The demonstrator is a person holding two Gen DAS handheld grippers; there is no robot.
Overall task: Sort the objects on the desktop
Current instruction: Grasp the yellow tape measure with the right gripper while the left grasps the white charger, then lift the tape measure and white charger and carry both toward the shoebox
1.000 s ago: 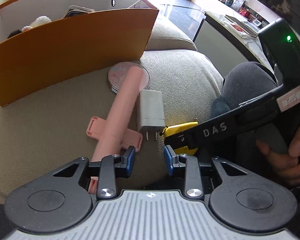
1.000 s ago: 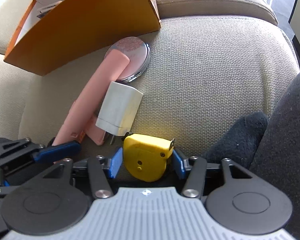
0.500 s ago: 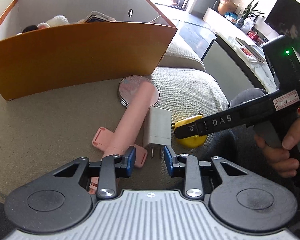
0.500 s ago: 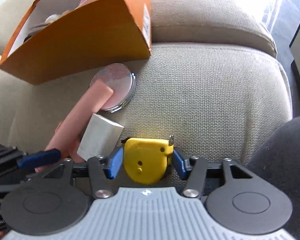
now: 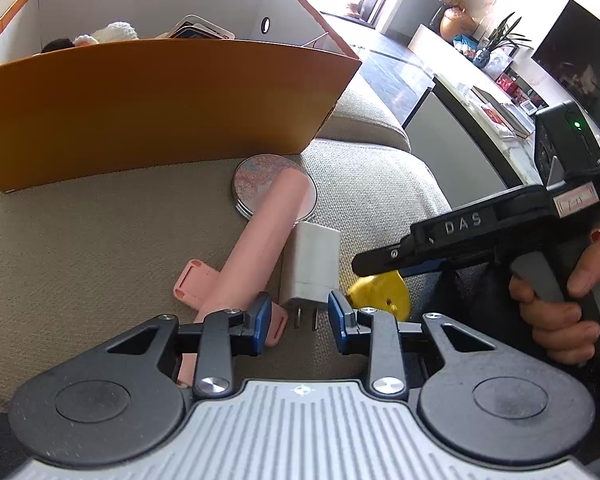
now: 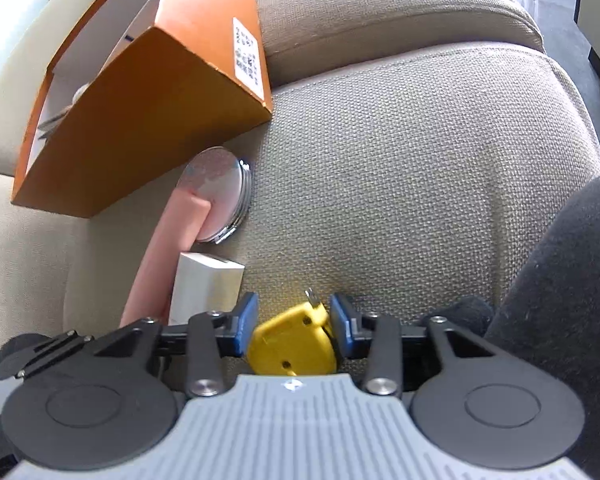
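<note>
A beige woven sofa cushion [image 6: 420, 184] fills most of the right wrist view, with a second cushion [image 6: 380, 8] stacked behind it at 12 o'clock. In the left wrist view, a dark television screen [image 5: 580, 56] sits at 2 o'clock above a long white cabinet top [image 5: 496, 92] strewn with small items. A brown vase of dried stems [image 5: 454, 20] and a green potted plant [image 5: 500, 36] stand at 1 o'clock. Dark glossy floor [image 5: 396, 76] lies beyond the sofa.
</note>
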